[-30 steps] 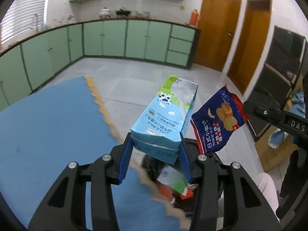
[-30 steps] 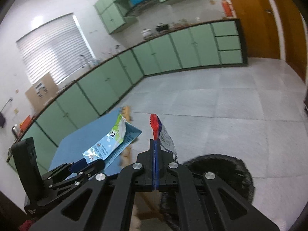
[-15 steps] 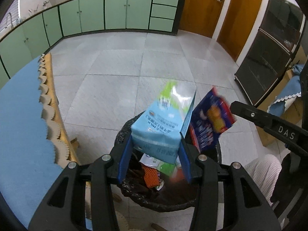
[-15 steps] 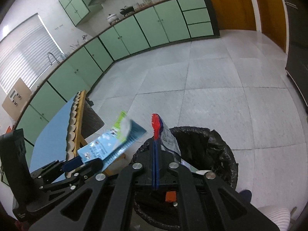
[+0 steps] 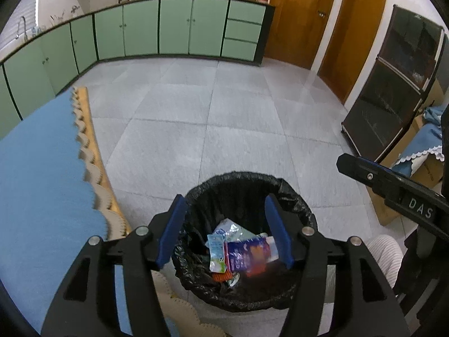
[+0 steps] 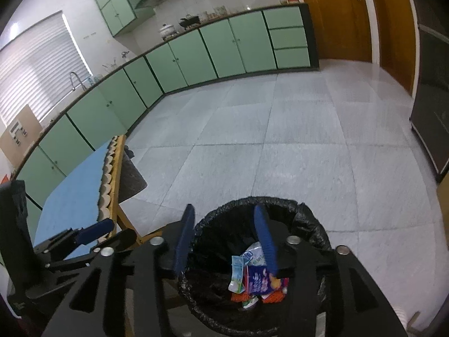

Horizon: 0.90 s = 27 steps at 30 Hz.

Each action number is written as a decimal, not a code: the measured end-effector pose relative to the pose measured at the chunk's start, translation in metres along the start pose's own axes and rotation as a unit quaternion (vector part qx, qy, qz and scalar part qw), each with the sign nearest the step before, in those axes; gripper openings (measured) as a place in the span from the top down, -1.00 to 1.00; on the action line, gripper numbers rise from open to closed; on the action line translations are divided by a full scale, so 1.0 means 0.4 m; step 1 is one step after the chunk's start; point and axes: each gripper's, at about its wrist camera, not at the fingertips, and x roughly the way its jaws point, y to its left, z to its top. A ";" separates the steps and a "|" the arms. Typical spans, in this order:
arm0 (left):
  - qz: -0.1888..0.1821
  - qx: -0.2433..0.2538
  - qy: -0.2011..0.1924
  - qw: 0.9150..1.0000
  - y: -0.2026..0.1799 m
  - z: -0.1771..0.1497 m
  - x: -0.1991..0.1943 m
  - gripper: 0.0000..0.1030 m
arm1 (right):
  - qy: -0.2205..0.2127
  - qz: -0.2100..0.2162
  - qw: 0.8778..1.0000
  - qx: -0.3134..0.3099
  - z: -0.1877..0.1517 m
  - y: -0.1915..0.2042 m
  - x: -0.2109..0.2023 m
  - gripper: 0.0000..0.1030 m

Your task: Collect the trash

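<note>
A bin lined with a black bag (image 5: 244,177) stands on the floor right below both grippers. My left gripper (image 5: 225,199) hangs over its mouth, jaws opening, nothing between the blue pads. The light-blue milk carton (image 5: 216,252) and the dark-blue snack bag (image 5: 247,254) lie inside on other trash. In the right wrist view my right gripper (image 6: 224,209) also hovers over the bin (image 6: 280,200), jaws opening and empty, with the carton (image 6: 237,276) and snack bag (image 6: 259,279) below it. The left gripper's blue pad (image 6: 95,230) shows at the left there.
A table with a blue cloth and scalloped trim (image 5: 42,168) borders the bin on the left. Green cabinets (image 5: 174,28) line the far wall, beside wooden doors (image 5: 297,19). A dark glass cabinet (image 5: 393,98) and a cardboard box stand at the right. A person's striped trouser leg (image 5: 387,255) is close.
Both grippers moved from beside the table to above the bin and tilted down. The left let go of the milk carton, the right of the snack bag; both now lie in the bin.
</note>
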 end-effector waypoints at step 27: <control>0.017 0.009 -0.067 0.998 -0.011 -0.006 -0.159 -0.45 | -0.056 -0.003 0.998 -0.040 0.006 0.070 -0.142 -0.42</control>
